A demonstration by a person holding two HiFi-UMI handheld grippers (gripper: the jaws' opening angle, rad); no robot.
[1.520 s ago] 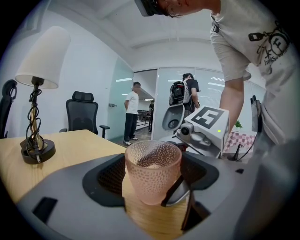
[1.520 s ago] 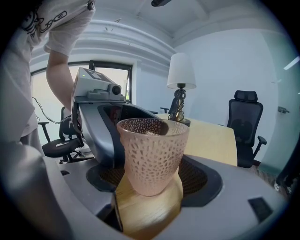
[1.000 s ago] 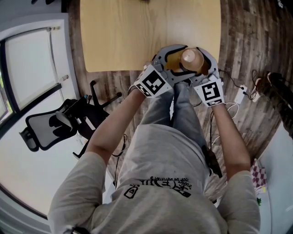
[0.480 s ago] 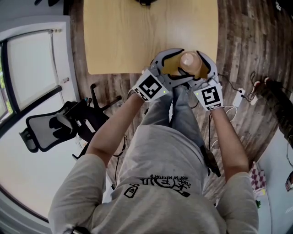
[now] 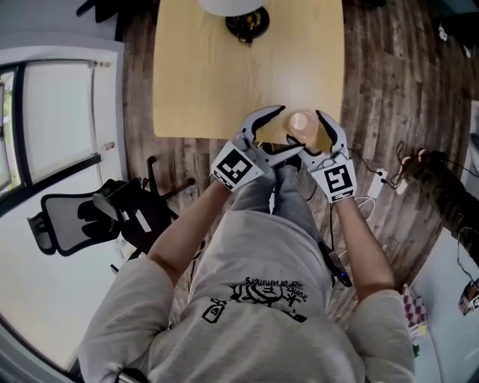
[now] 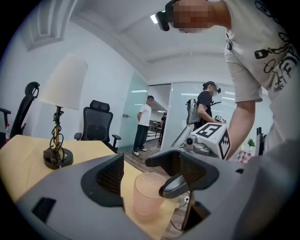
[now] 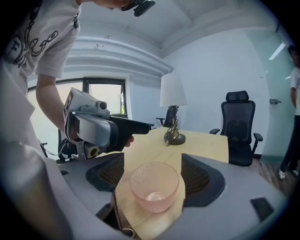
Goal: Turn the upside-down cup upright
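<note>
A pinkish textured cup [image 5: 303, 123] stands upright, mouth up, on the wooden table [image 5: 209, 75] near its front edge. In the left gripper view the cup [image 6: 146, 196] sits between the spread jaws of my left gripper [image 6: 150, 173], with a gap on both sides. The right gripper view looks down into the cup [image 7: 154, 186], which lies between the open jaws of my right gripper [image 7: 154, 176], touching neither pad. From the head view, my left gripper [image 5: 287, 132] reaches the cup from the left and my right gripper [image 5: 313, 138] from the right.
A table lamp [image 5: 243, 15] stands at the table's far edge. A black office chair [image 5: 82, 217] is on the floor to my left. Cables and a power strip [image 5: 389, 176] lie on the floor to the right. People stand in the background [image 6: 143, 124].
The cup was held up between both grippers over the table's front edge. It now rests on the table and both pairs of jaws have spread away from it.
</note>
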